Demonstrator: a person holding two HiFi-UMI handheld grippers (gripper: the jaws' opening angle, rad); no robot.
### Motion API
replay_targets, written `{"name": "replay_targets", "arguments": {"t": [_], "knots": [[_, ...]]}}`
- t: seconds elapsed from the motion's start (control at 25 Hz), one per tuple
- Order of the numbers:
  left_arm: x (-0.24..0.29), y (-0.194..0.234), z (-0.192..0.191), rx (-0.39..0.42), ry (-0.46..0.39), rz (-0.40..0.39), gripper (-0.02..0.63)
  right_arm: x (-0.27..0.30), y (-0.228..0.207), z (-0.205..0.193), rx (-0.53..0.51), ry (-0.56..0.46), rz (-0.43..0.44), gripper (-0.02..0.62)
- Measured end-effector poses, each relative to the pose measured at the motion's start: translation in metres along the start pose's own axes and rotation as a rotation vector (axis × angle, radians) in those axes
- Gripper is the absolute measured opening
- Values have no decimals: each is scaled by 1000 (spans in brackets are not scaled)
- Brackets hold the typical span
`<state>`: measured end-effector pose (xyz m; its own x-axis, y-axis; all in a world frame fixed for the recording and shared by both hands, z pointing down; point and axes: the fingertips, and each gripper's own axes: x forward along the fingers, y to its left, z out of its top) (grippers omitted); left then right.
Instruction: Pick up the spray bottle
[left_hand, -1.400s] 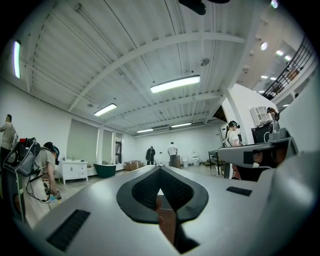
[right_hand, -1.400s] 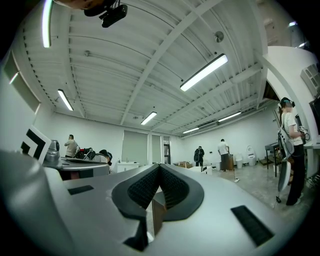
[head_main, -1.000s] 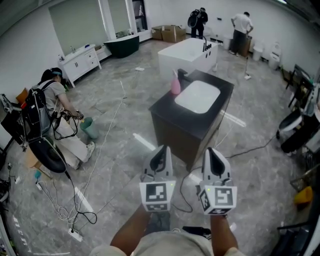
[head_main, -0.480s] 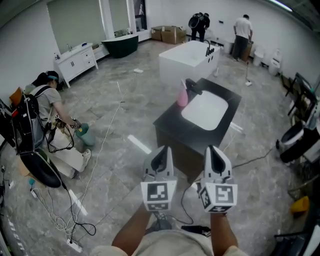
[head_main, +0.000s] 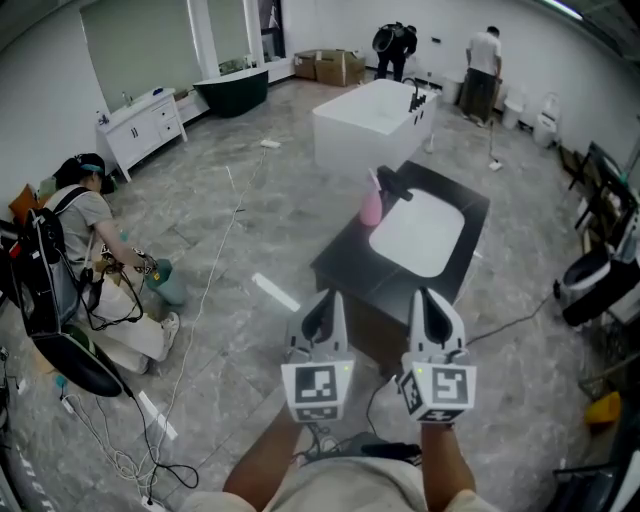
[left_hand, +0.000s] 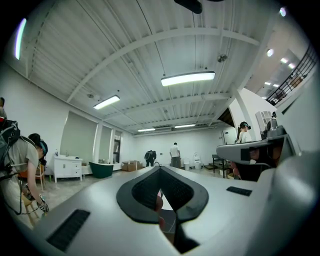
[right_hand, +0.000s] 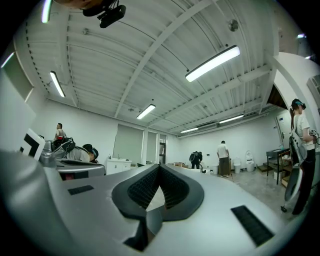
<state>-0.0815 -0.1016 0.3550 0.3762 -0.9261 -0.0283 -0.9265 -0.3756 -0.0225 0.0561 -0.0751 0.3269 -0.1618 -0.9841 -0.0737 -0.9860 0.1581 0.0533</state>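
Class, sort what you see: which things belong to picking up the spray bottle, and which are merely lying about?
Job in hand: pink spray bottle; black vanity under it; left hand-held gripper; right hand-held gripper, both shut.
Lying about: white bathtub; cardboard boxes; dark green bathtub; floor cables.

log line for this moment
stage: pre-grasp | spray bottle: on vanity, untouched | left gripper: shut, empty | right gripper: shut, empty

dark vanity (head_main: 352, 262) with white basin (head_main: 418, 232); white bathtub (head_main: 360, 125) behind; person (head_main: 80, 215) crouching left.
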Motion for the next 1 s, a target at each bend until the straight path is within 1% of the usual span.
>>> {"name": "replay_targets", "arguments": {"t": [0.36,0.64,0.76,1.0], "knots": [[58,8,-12,-8,4,-3,2,52,-25,-18,2,22,-12,5],[135,9,-1,11,-10,-1,2,122,-64,-16,12,2,2,5],[170,4,0,10,-6,-2,2,151,-84,-16,15,-3,5,5],[234,-8,0,35,4,-6,2,199,-125,-23,34,4,2,5]]}}
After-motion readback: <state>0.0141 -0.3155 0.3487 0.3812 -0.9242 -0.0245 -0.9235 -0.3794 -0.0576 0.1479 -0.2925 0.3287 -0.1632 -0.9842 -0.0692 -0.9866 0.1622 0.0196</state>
